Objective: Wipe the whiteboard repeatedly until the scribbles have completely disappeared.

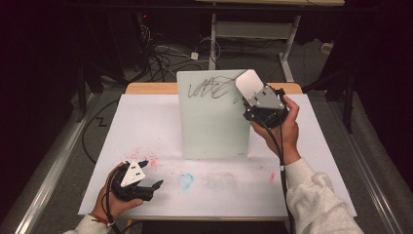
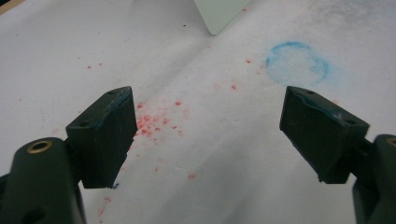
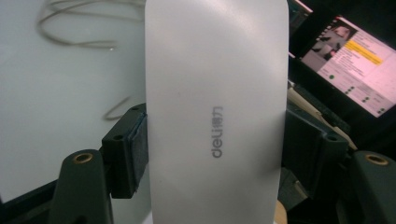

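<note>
Item: whiteboard (image 1: 214, 117), upright at table centre, scribble still whole at its 12 o'clock. My right gripper (image 1: 253, 95) clamps the white eraser (image 1: 247, 84) at the scribble's 3 o'clock end; wiping remains. Left gripper (image 1: 146, 181) rests wide, empty.

I see a table (image 1: 146, 88) with a wooden top, nearly all of it covered by a white sheet (image 1: 146, 126). On the sheet, a pale whiteboard (image 1: 214, 126) stands on its lower edge, tilted back, just below and left of my right gripper (image 1: 248, 85). My left gripper (image 1: 152, 175) rests on the sheet near its front edge. Red specks (image 2: 154, 122) lie just ahead of its jaws, and a smudged blue ring (image 2: 297, 63) sits ahead and to their right.
</note>
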Tool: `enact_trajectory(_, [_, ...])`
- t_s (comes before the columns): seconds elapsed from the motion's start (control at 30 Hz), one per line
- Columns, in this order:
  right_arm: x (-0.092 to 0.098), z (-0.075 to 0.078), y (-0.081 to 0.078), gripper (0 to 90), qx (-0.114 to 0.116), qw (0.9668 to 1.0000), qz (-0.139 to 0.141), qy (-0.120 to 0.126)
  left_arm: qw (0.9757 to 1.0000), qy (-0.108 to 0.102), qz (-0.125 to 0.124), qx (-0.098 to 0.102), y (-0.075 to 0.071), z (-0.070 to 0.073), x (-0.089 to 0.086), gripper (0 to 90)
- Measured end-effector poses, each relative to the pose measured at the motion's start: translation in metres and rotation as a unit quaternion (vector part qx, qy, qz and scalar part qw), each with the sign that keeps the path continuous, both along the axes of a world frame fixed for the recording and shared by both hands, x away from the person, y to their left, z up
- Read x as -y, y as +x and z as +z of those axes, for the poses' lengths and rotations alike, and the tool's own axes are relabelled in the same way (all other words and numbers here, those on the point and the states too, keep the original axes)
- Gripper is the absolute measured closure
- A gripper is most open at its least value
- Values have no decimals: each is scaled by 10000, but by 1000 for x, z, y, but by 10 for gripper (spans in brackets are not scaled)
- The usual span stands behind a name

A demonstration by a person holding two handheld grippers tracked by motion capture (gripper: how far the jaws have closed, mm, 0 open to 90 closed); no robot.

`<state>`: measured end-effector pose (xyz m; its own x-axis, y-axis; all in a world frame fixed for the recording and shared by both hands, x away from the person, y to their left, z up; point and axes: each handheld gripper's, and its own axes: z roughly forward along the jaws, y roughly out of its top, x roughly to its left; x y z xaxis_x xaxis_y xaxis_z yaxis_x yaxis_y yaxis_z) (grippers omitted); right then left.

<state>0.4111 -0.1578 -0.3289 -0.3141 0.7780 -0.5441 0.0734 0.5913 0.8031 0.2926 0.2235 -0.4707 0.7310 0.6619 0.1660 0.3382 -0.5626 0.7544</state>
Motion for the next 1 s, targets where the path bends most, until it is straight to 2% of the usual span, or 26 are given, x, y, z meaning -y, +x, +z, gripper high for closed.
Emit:
enact_trajectory(0.1, [-9,-15,-7,308,-19,9996,80,-265,10000,10,-1,0,0,0,1,183])
enact_trajectory(0.3, [-30,-47,-23,307,-115,9968,299,-738,10000,28,-8,-9,0,0,1,183])
enact_trajectory(0.37, [-32,-48,-23,307,-78,9963,268,-809,10000,35,-4,-8,0,0,1,183])
enact_trajectory(0.47, [-30,-44,-21,307,-157,9974,338,-623,10000,-4,28,6,0,0,1,182])
enact_trajectory(0.53, [-29,-38,-19,307,-116,9980,318,-537,10000,-11,54,17,0,0,0,182])
enact_trajectory(0.57, [-28,-35,-17,307,-75,9982,280,-516,10000,-38,83,23,0,0,0,182])
enact_trajectory(0.6, [-25,-26,-13,308,8,9991,184,-382,9999,-59,102,23,0,0,0,182])
enact_trajectory(0.63, [-25,-26,-13,308,8,9991,184,-382,9999,-63,102,27,0,0,0,182])
enact_trajectory(0.77, [-15,-4,-3,307,162,9998,-72,-29,9999,-72,74,20,-1,0,0,182])
enact_trajectory(0.93, [-17,-3,-2,307,171,9998,-102,45,10000,-61,63,13,0,0,-1,182])
enact_trajectory(1.0, [-26,-13,-7,307,106,9999,89,-92,10000,-52,56,19,0,0,0,182])
